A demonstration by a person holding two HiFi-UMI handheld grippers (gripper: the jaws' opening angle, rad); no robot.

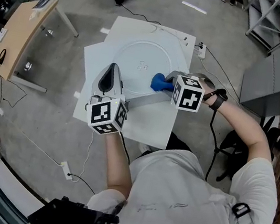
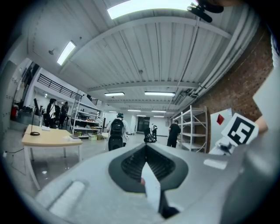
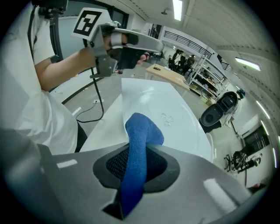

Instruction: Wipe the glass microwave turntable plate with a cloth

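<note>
Grey concrete floor lies all around the white table (image 1: 148, 126) where you work. The glass turntable plate (image 1: 139, 66) lies flat on this table, toward its far side, and I see nothing that fixes it.

The blue cloth (image 1: 161, 83) is at the near right rim of the plate. It is bunched into a roll, and its free end seems to rest on the glass. Your right tool (image 1: 169, 82) is clenched on this cloth, which runs up between the jaws and out past their tips.

Your left tool (image 1: 112, 72) is beside the near left rim of the plate and points out into the room, not at the glass. Its jaws are closed on a thin white strip (image 2: 151, 186), and I cannot tell what this strip is.

I think the main danger is that the plate slides or turns when you push, because no tool steadies it. Also, the rolled cloth gives only a small soft contact. If you press low, the hard jaw tips may meet the glass and scratch it. A strong drag could also pull the cloth out of the jaws.
</note>
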